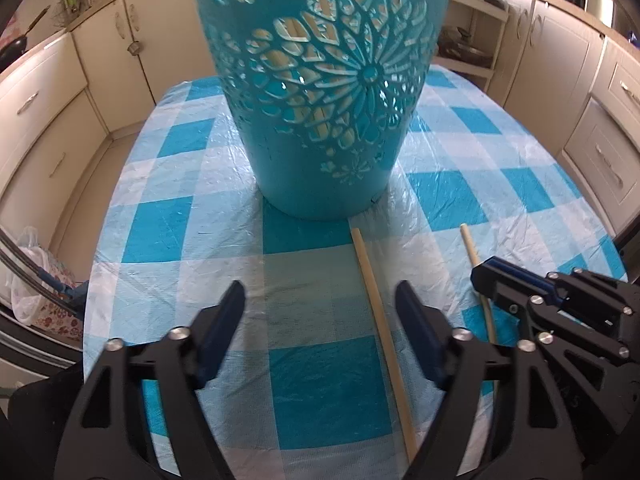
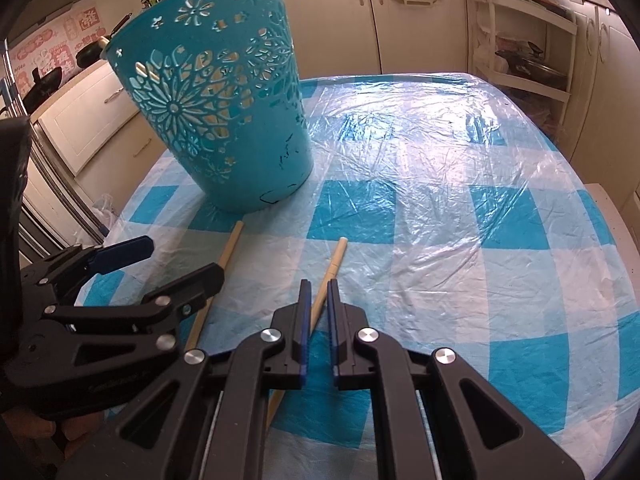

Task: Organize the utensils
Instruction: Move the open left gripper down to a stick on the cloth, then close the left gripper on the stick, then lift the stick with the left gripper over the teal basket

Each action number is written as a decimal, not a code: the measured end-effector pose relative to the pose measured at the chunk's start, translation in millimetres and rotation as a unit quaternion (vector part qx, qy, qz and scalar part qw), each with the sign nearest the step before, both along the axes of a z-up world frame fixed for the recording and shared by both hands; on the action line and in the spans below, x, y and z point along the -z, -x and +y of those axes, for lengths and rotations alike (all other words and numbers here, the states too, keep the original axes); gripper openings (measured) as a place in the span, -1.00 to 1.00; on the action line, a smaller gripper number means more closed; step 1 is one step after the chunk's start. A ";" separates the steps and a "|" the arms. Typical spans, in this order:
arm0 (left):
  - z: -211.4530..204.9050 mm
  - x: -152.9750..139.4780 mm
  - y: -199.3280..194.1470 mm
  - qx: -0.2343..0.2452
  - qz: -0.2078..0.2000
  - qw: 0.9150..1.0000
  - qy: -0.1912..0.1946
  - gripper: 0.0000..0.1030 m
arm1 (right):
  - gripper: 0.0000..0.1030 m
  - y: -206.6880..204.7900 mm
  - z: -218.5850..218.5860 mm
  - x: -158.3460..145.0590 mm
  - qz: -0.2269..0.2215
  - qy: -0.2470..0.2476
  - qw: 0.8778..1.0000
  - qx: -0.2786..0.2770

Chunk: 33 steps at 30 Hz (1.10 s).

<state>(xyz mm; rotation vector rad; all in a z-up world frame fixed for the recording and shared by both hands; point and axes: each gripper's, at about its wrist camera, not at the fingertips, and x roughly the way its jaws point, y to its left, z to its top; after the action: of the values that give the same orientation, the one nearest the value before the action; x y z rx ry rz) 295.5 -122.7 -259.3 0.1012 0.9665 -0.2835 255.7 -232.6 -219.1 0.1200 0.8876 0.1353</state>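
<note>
A teal perforated basket (image 1: 320, 92) stands upright on the checked table; wooden sticks show through its holes. It also shows in the right wrist view (image 2: 216, 96). Two wooden chopsticks lie in front of it. My left gripper (image 1: 320, 320) is open, low over the table, with one chopstick (image 1: 380, 320) between its fingers, closer to the right finger. My right gripper (image 2: 317, 300) is shut on the other chopstick (image 2: 334, 264), near the table surface. In the left wrist view the right gripper (image 1: 486, 276) sits at the right on that chopstick (image 1: 472, 252).
The oval table (image 2: 440, 160) has a blue-and-white checked cloth under clear plastic. Cream kitchen cabinets (image 1: 48, 120) surround it. A white shelf rack (image 2: 520, 48) stands behind the table. A plastic bag (image 1: 28, 280) sits on the floor at the left.
</note>
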 end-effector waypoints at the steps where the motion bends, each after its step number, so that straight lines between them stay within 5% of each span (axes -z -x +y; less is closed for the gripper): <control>1: -1.9 2.4 -1.0 0.004 0.003 1.000 -0.001 0.11 | -0.84 0.1 -0.5 0.2 0.000 -0.001 1.000 0.000; 4: -5.5 1.3 1.5 0.021 -0.003 1.000 0.002 -0.34 | -0.84 -0.3 -2.3 1.3 0.001 -0.004 1.000 0.001; 11: -12.6 -1.0 -1.6 0.025 0.004 1.000 -0.010 -0.43 | -0.84 0.9 -2.3 1.8 -0.001 -0.004 1.000 0.001; 14: -18.5 -2.1 -0.4 0.041 0.003 0.999 -0.009 -0.86 | -0.84 0.9 -3.4 2.0 -0.001 -0.008 1.000 0.001; 24: -4.9 -10.2 15.0 0.042 0.002 0.999 -0.011 -0.90 | -0.82 0.7 -2.4 1.8 -0.001 -0.002 1.000 -0.001; 33: 20.2 -29.9 37.0 0.037 0.002 0.999 0.025 -0.90 | -0.79 1.1 0.9 1.7 -0.002 0.006 1.000 -0.003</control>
<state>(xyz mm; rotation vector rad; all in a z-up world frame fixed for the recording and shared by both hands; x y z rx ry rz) 258.5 -102.5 -229.3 0.0906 0.9596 -0.3758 254.6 -231.7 -220.8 0.1065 0.8842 0.1355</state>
